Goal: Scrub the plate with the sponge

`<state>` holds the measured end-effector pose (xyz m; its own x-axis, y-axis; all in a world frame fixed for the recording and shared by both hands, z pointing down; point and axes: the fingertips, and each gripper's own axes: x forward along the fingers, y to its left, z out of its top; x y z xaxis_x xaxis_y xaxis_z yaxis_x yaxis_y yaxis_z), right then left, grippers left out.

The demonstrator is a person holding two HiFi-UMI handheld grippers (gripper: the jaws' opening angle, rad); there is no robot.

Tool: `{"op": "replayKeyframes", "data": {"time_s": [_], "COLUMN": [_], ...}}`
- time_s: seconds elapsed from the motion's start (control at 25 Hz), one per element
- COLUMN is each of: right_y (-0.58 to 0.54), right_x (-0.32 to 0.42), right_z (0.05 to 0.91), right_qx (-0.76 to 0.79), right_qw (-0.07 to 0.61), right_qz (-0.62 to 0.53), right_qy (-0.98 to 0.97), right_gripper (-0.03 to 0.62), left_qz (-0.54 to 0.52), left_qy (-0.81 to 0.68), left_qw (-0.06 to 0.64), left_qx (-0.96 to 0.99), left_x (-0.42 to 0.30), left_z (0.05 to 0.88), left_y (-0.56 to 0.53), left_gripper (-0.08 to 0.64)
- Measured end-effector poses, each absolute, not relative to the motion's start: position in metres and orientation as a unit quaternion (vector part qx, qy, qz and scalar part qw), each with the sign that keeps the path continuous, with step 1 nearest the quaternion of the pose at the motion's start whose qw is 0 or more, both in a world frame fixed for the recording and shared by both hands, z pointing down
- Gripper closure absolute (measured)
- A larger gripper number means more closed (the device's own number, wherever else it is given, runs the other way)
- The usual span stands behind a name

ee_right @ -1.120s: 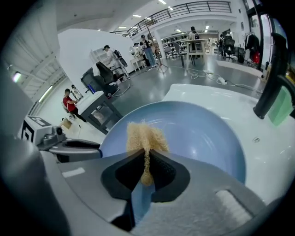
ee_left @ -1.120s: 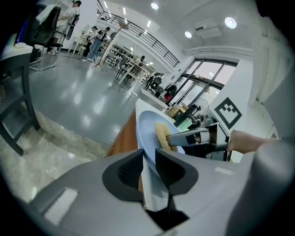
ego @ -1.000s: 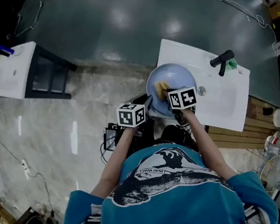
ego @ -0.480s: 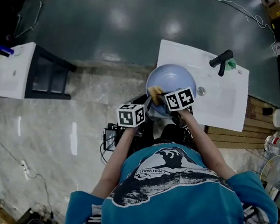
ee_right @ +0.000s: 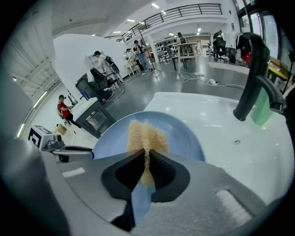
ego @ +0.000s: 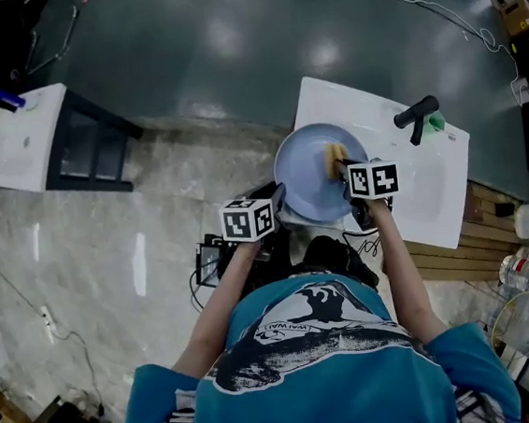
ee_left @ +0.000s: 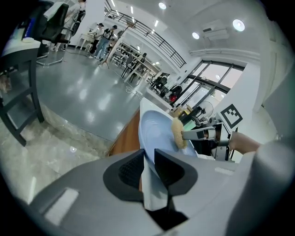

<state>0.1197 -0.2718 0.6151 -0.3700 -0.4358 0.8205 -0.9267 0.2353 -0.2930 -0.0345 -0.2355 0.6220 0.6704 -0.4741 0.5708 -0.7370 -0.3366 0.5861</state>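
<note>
A pale blue plate (ego: 306,178) is held over the white sink (ego: 422,189). My left gripper (ego: 278,202) grips its near left rim, and its jaws are closing on that rim (ee_left: 148,168). The right gripper (ego: 346,171) is shut on a yellow sponge (ego: 337,158), which presses on the right part of the plate's face. In the right gripper view the sponge (ee_right: 146,136) sticks out past the jaws onto the plate (ee_right: 186,138). From the left gripper view the plate (ee_left: 154,131) stands edge-on with the sponge (ee_left: 177,132) against it.
A black faucet (ego: 419,113) stands at the sink's far right with a green item (ego: 438,122) beside it. The drain (ee_right: 236,142) lies right of the plate. A white cabinet (ego: 22,137) stands far left across the floor; people and desks are in the background.
The right gripper has swept the sponge from the plate's left edge across to its right side. The left gripper keeps its hold on the rim, and the plate has shifted slightly.
</note>
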Motion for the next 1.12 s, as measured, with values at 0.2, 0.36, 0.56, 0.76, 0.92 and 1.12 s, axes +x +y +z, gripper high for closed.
{"op": "replayKeyframes", "data": {"time_s": [0.2, 0.36, 0.56, 0.76, 0.92, 1.12], "right_y": [-0.28, -0.272, -0.256, -0.232, -0.21, -0.2], "right_x": [0.154, 0.166, 0.166, 0.152, 0.13, 0.084], "right_z": [0.615, 0.628, 0.632, 0.633, 0.635, 0.636], "right_qx": [0.506, 0.508, 0.512, 0.494, 0.467, 0.409], "right_qw": [0.364, 0.41, 0.412, 0.418, 0.419, 0.419], "right_qz": [0.353, 0.33, 0.331, 0.337, 0.347, 0.351], "right_qy": [-0.698, -0.682, -0.677, -0.684, -0.697, -0.731], "right_gripper": [0.563, 0.561, 0.561, 0.561, 0.561, 0.561], "left_qz": [0.131, 0.137, 0.126, 0.125, 0.124, 0.127], "left_qy": [-0.394, -0.409, -0.419, -0.429, -0.432, -0.44], "left_qw": [0.486, 0.47, 0.47, 0.463, 0.462, 0.456], "left_qx": [0.769, 0.771, 0.766, 0.765, 0.764, 0.763], "left_x": [-0.034, -0.036, -0.032, -0.033, -0.034, -0.036], "left_z": [0.628, 0.624, 0.623, 0.621, 0.62, 0.618], "left_y": [-0.235, -0.238, -0.241, -0.244, -0.245, -0.247], "left_gripper": [0.492, 0.497, 0.508, 0.509, 0.512, 0.512]}}
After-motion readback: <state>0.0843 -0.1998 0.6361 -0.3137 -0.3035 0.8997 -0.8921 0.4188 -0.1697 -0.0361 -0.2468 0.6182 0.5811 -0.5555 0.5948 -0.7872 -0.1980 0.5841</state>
